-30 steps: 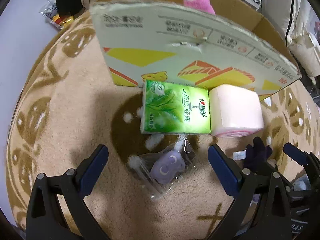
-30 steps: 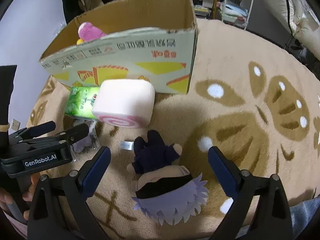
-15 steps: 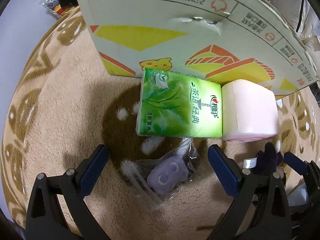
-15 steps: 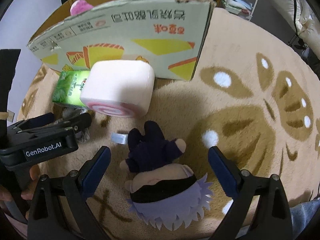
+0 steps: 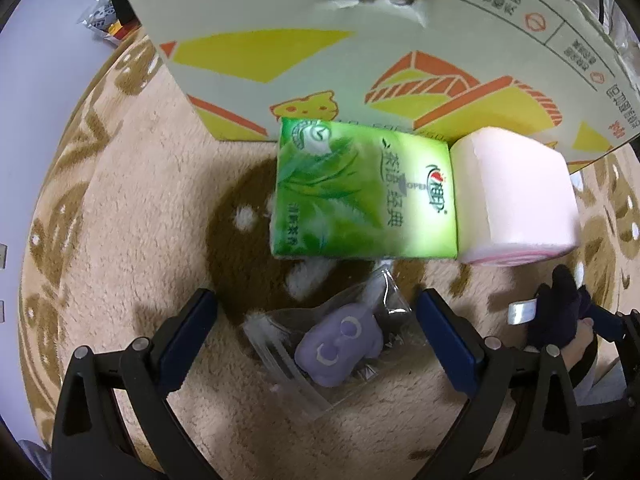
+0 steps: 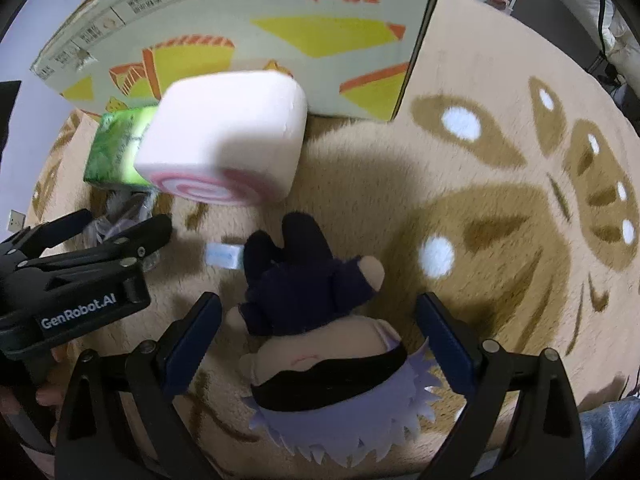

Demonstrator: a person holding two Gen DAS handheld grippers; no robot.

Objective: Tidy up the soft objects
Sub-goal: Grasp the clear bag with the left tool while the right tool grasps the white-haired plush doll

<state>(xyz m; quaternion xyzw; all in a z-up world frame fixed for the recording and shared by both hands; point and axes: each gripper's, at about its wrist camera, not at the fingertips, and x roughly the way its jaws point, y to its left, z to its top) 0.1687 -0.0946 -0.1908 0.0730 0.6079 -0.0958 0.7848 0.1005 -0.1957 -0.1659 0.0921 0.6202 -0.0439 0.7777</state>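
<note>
My left gripper point(image 5: 316, 340) is open, its jaws on either side of a small purple plush in a clear bag point(image 5: 340, 348) on the rug. Just beyond lie a green tissue pack point(image 5: 364, 196) and a pink roll-cake plush point(image 5: 516, 196), both against the cardboard box point(image 5: 360, 40). My right gripper point(image 6: 318, 344) is open, low over a doll with white hair and dark clothes point(image 6: 316, 320) that lies between its jaws. The roll-cake plush point(image 6: 228, 140), the tissue pack point(image 6: 116, 148) and the left gripper point(image 6: 80, 264) show in the right wrist view.
The box point(image 6: 280, 20) stands on a tan patterned rug point(image 6: 500, 200). A small white tag point(image 6: 222, 256) lies by the doll's feet. Snack packets point(image 5: 106, 20) lie at the far left on the floor.
Both grippers have moved forward and lower. The bagged plush and the doll now sit between their open jaws, and the box fills more of each view.
</note>
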